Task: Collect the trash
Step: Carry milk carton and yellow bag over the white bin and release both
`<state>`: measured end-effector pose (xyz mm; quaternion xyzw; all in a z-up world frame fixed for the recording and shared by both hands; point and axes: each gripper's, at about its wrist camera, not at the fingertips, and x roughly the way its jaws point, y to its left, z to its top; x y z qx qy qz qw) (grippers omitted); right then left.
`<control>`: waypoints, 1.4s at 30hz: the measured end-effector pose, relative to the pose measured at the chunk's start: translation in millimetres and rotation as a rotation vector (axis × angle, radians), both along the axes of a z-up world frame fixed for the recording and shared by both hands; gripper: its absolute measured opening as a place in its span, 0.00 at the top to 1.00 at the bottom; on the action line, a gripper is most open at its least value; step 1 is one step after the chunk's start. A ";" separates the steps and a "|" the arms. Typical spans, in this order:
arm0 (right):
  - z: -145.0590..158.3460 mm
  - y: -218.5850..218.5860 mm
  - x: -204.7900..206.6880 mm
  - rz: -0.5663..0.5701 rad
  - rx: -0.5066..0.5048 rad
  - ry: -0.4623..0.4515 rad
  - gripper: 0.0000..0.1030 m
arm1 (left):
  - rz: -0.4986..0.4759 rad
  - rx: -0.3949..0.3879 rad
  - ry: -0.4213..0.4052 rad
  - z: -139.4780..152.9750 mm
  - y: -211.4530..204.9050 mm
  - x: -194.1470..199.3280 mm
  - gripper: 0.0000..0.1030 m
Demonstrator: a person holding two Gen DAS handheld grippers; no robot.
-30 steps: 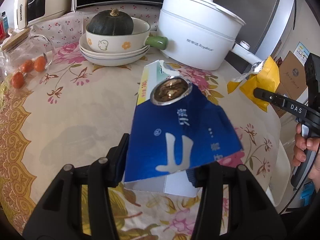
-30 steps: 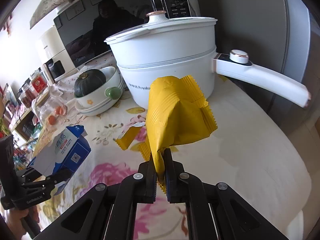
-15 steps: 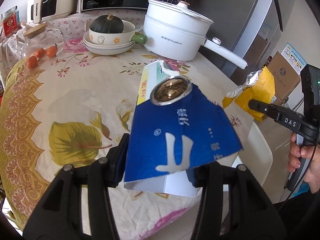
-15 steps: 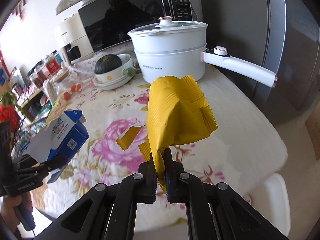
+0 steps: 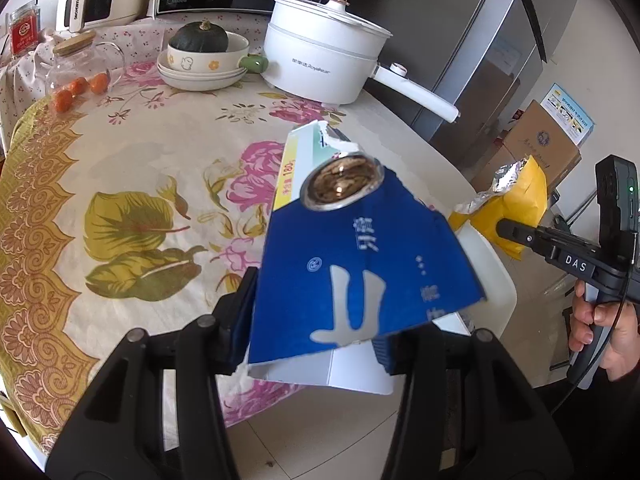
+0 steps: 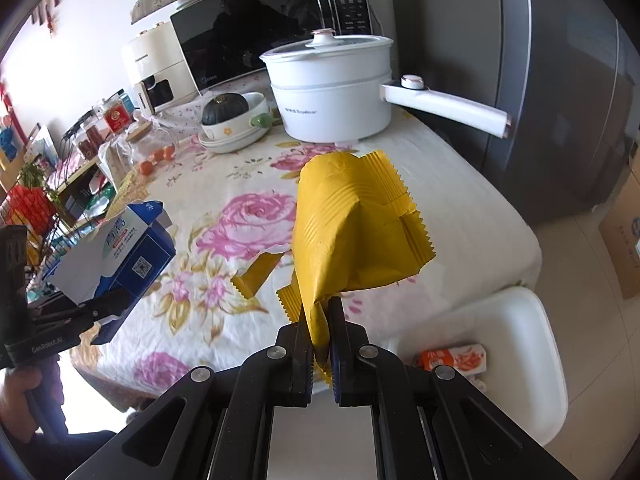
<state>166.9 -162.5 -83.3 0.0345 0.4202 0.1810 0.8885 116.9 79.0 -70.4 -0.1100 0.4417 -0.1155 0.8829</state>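
So, two grippers, left gripper (image 5: 320, 344) fingers clamping one torn blue carton (image 5: 360, 264) above the bench (image 5: 140, 160) edge, right gripper (image 6: 320, 344) fingers pinching one yellow wrapper (image 6: 356, 232), one white pot (image 6: 332, 88), three oranges (image 5: 76, 88) behind.

Bare tablecloth (image 6: 224, 184) ahead, pot (image 6: 332, 92) and bowls (image 6: 236, 128) probably crowding far edge

Before me, floral tablecloth (image 5: 132, 168). White electric pot (image 5: 320, 66) at far side, long handle out right. Beside it my stacked bowls (image 5: 202, 68) holding dark squash (image 5: 199, 36). Glass jar (image 5: 76, 64), oranges (image 5: 78, 86) near. Microwave (image 6: 260, 28) behind.
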 end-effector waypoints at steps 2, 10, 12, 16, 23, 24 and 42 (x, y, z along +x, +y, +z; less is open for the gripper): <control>-5.5 -8.0 -4.1 -0.018 -0.019 0.037 0.93 | -0.010 -0.012 0.013 -1.5 -5.2 -1.2 0.50; -20.2 -48.0 -14.3 -0.071 -0.054 0.098 0.93 | -0.095 -0.043 0.023 -2.2 -45.0 2.1 0.50; -23.1 -60.6 -15.9 -0.088 -0.056 0.109 0.93 | -0.120 -0.045 0.029 -3.9 -57.4 4.6 0.50; -32.4 -88.9 -19.2 -0.128 -0.061 0.137 0.93 | -0.181 -0.032 0.038 -8.6 -87.0 9.6 0.50; -52.1 -139.0 -27.4 -0.196 -0.074 0.185 0.93 | -0.271 -0.034 0.073 -22.6 -136.3 17.9 0.50; -55.2 -145.9 -28.8 -0.205 -0.074 0.192 0.93 | -0.283 -0.035 0.076 -23.9 -143.3 19.1 0.50; -85.8 -210.7 -38.3 -0.272 -0.084 0.270 0.93 | -0.450 0.003 0.121 -61.8 -260.1 44.7 0.46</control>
